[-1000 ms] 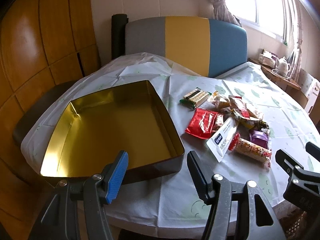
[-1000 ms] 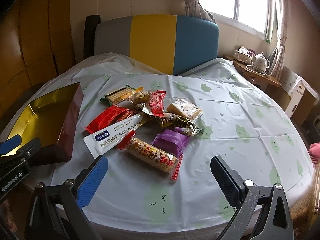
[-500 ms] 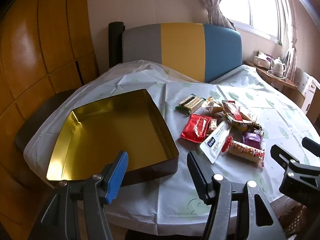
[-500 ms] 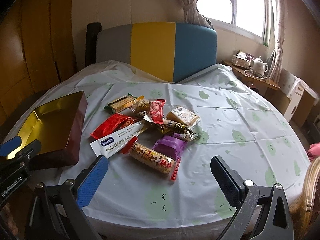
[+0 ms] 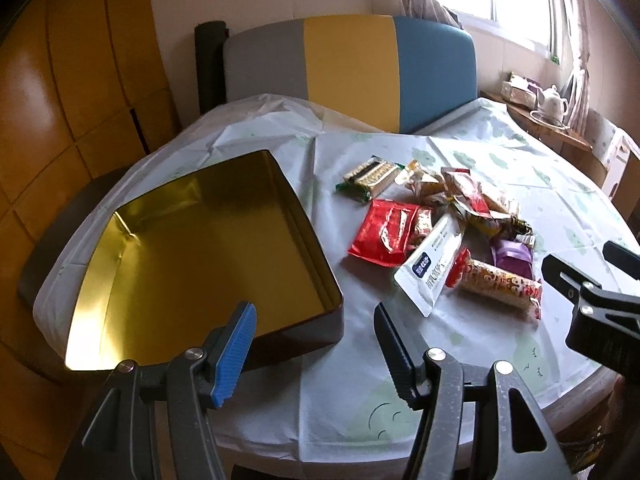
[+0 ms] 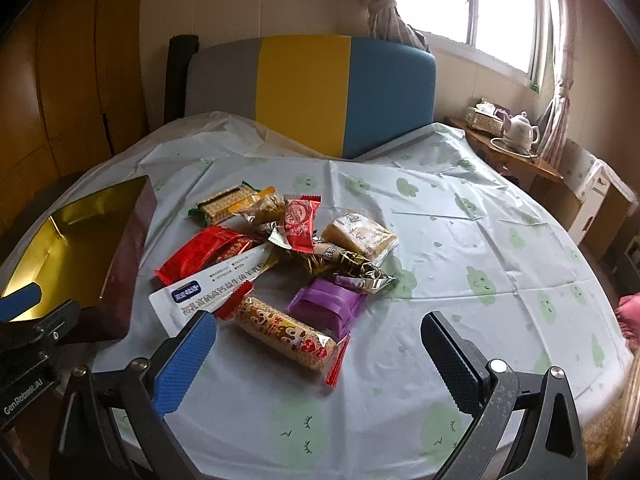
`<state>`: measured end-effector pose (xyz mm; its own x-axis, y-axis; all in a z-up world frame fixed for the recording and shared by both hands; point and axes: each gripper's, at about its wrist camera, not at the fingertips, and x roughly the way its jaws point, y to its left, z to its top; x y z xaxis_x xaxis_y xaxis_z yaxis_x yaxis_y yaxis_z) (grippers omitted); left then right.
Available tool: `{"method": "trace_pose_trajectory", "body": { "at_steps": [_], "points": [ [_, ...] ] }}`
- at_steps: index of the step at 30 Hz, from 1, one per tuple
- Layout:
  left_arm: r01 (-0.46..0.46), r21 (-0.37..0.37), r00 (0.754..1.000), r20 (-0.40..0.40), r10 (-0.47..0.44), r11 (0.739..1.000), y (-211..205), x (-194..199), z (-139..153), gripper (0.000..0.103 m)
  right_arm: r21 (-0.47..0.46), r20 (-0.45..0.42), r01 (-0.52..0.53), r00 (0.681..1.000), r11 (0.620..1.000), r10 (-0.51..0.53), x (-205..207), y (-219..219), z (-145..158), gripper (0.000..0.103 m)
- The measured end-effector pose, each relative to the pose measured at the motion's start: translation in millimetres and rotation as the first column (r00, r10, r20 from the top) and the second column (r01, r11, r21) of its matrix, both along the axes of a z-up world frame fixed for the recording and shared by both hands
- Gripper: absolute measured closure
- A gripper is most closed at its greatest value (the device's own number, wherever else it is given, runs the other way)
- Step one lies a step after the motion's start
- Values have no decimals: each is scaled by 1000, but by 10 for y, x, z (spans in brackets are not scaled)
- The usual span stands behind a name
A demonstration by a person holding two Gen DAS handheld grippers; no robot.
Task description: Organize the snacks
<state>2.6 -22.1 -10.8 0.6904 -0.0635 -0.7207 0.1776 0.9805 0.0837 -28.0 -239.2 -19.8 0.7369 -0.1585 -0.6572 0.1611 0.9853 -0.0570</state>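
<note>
A gold-lined tin box sits empty at the table's left. Beside it lies a heap of several snack packets: a red pouch, a white sachet, a long rice-cracker roll, a purple pack and a green-edged biscuit pack. My left gripper hovers open over the tin's near right corner, nothing between its fingers. Open and empty too, my right gripper hangs just short of the rice-cracker roll.
A round table with a pale cloud-print cloth carries everything. A grey, yellow and blue chair back stands behind it. A side shelf with a white teapot is at the right. Wooden panelling fills the left.
Both views pulled back from the table and then came forward again, so the tin and snacks sit slightly differently in frame. Both grippers stay open; nothing on the table moved.
</note>
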Motion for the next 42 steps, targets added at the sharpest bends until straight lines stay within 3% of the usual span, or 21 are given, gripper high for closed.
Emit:
{"method": "trace_pose_trajectory", "body": {
  "at_steps": [9,16,21,25,29,32,35,42],
  "points": [
    [39,0,999,-30,-39,999,-113,92,-41,41,10,-31,-14,999,1000,14,123,-79,-75,0],
    [102,-25,993,-51,-103,994,-254,135,-57,41,21,-48,-53,997,998,54,235,-215,55,0],
    [175,-136,977,-101,-189,975,-301,159,-72,41,66,-80,-74,994,995,79,398,-427,165,0],
    [188,-174,971,-115,-209,967,-337,189,-46,41,109,-110,-109,986,988,122,644,-680,248,0],
    [215,-233,950,-174,-258,948,-344,344,-23,42,112,-149,-110,981,988,126,944,-962,167,0],
    [247,-165,949,-156,-273,955,-434,467,66,46,182,-169,-80,979,980,112,1066,-1219,11,0],
    [305,-132,923,-203,-327,943,-623,639,54,47,253,-222,-28,971,967,86,1109,-1360,-100,0],
    [465,23,857,-263,-444,885,-1191,984,-192,54,301,-187,-54,976,952,114,1109,-1343,-39,0]
  ]
}}
